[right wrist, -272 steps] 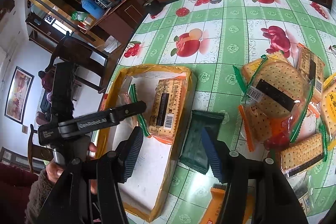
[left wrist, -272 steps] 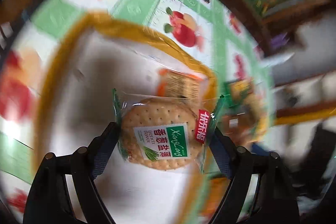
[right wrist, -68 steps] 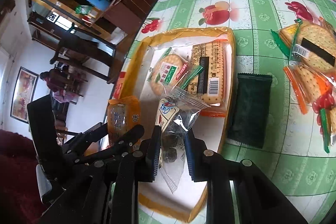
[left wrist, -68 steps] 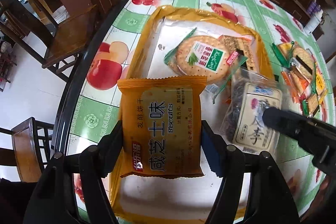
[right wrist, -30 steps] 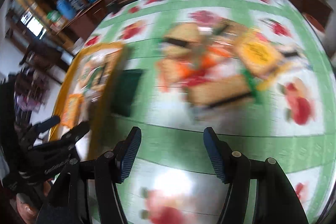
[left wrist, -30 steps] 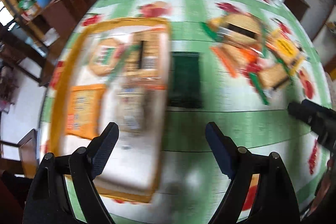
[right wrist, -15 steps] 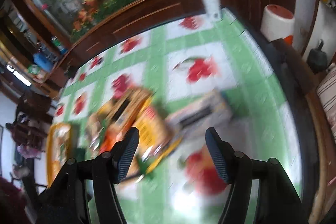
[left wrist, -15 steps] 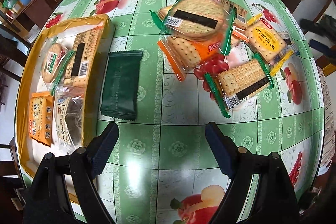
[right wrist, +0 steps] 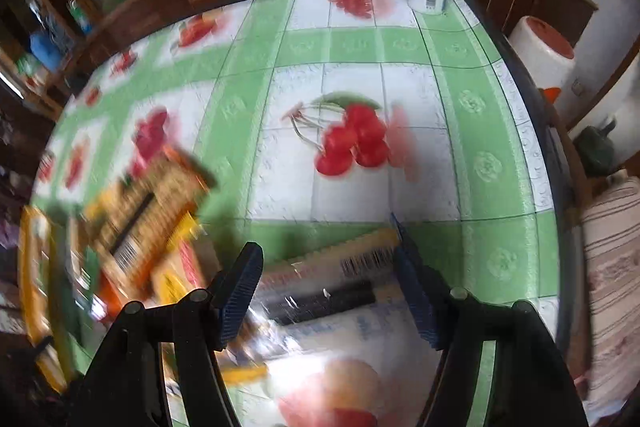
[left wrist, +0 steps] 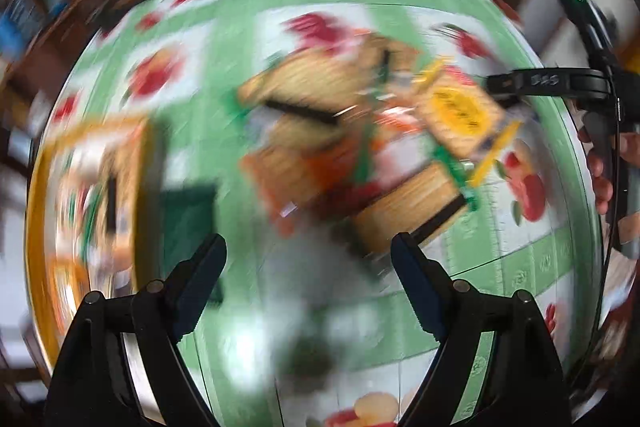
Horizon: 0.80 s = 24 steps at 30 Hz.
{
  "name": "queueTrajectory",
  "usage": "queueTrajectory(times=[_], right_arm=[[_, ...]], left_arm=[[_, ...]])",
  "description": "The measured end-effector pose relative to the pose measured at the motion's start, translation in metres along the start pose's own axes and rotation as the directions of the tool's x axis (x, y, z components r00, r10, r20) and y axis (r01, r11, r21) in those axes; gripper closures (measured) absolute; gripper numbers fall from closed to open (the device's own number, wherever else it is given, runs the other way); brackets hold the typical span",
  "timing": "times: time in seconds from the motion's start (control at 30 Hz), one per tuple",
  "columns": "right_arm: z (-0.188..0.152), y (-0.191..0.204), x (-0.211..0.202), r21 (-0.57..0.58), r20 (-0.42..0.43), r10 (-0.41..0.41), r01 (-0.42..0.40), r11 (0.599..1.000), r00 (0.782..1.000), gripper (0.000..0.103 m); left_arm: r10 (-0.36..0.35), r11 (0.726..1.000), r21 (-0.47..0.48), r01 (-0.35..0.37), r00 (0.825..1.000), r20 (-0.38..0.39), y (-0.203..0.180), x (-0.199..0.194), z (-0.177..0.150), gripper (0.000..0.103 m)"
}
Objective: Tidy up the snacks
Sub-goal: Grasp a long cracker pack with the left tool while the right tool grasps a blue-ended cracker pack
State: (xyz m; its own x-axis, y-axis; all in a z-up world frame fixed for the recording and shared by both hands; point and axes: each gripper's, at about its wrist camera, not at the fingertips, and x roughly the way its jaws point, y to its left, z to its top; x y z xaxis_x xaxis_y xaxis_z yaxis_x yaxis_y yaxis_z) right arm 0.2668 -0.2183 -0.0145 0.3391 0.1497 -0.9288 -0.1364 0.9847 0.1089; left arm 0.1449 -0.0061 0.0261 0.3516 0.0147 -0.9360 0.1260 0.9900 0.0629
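**Inspector A:** On the green fruit-print counter (right wrist: 472,99), status of the yellow-rimmed tray (left wrist: 36,187)?

**Inspector B:** Several packets sit inside, blurred. A dark green packet (left wrist: 186,223) lies just beside it; the heap of clear-wrapped cracker packets (left wrist: 360,147) remains outside.

**A:** Tools?

**B:** Left tool (left wrist: 308,267) wide open, empty. Right tool (right wrist: 328,287) wide open, straddling a clear barcoded cracker packet (right wrist: 340,279), not gripping. Judgement: roughly half remains.

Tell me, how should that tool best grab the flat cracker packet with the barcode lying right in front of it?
Across its two long edges, coming straight down from above. The cracker packet lies flat on the tablecloth between the open fingers of the right tool, which already straddle its narrow width. Its thin, slippery wrapper probably suits an edge pinch best.
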Motion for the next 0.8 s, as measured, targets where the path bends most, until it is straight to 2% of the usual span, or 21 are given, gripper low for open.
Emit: queueTrajectory(times=[0.1, 0.17, 0.23, 0.3, 0.33, 0.4, 0.43, 0.5, 0.63, 0.7, 0.8], right_arm=[[-0.017, 0.005, -0.003, -0.079, -0.053, -0.011, 0.007, 0.997, 0.999, 0.031], [-0.034, 0.010, -0.009, -0.158, -0.077, -0.021, 0.009, 0.987, 0.997, 0.031], [-0.053, 0.011, -0.013, -0.209, -0.116, -0.019, -0.006, 0.978, 0.993, 0.031], [-0.071, 0.005, -0.012, -0.192, -0.193, 0.034, -0.071, 0.979, 0.981, 0.031], [-0.078, 0.001, -0.013, -0.190, -0.200, 0.044, -0.083, 0.978, 0.979, 0.032], [-0.084, -0.004, -0.023, -0.203, -0.145, 0.042, -0.072, 0.976, 0.988, 0.031], [-0.084, -0.009, -0.031, -0.204, -0.089, 0.043, -0.060, 0.977, 0.995, 0.031], [-0.076, -0.019, -0.039, -0.163, -0.037, 0.062, -0.068, 0.984, 0.997, 0.031], [-0.047, -0.040, -0.048, 0.019, 0.067, 0.142, -0.144, 0.989, 0.988, 0.031], [-0.031, -0.042, -0.040, 0.073, 0.084, 0.159, -0.165, 0.984, 0.984, 0.031], [-0.011, -0.029, -0.014, 0.081, 0.042, 0.086, -0.089, 0.993, 0.995, 0.031]], left_arm=[[-0.054, 0.981, 0.186, 0.060, 0.998, -0.036, -0.036, 0.009, 0.016, 0.018], [-0.074, 0.963, 0.254, 0.090, 0.995, -0.073, -0.052, 0.018, 0.024, 0.018], [-0.058, 0.952, 0.293, 0.087, 0.992, -0.108, -0.062, 0.031, 0.031, 0.018], [-0.046, 0.948, 0.305, 0.086, 0.990, -0.135, -0.062, 0.041, 0.037, 0.018], [-0.038, 0.947, 0.310, 0.082, 0.989, -0.146, -0.060, 0.045, 0.038, 0.018], [-0.031, 0.945, 0.319, 0.079, 0.987, -0.155, -0.056, 0.049, 0.039, 0.018], [-0.043, 0.943, 0.318, 0.096, 0.985, -0.168, -0.054, 0.052, 0.039, 0.018], [-0.062, 0.947, 0.300, 0.118, 0.980, -0.187, -0.050, 0.052, 0.037, 0.018], [-0.049, 0.960, 0.256, 0.111, 0.971, -0.234, -0.041, 0.056, 0.022, 0.018], [-0.075, 0.969, 0.208, 0.133, 0.962, -0.263, -0.035, 0.058, 0.014, 0.018], [-0.162, 0.975, 0.094, 0.202, 0.933, -0.321, -0.022, 0.063, 0.004, 0.018]])
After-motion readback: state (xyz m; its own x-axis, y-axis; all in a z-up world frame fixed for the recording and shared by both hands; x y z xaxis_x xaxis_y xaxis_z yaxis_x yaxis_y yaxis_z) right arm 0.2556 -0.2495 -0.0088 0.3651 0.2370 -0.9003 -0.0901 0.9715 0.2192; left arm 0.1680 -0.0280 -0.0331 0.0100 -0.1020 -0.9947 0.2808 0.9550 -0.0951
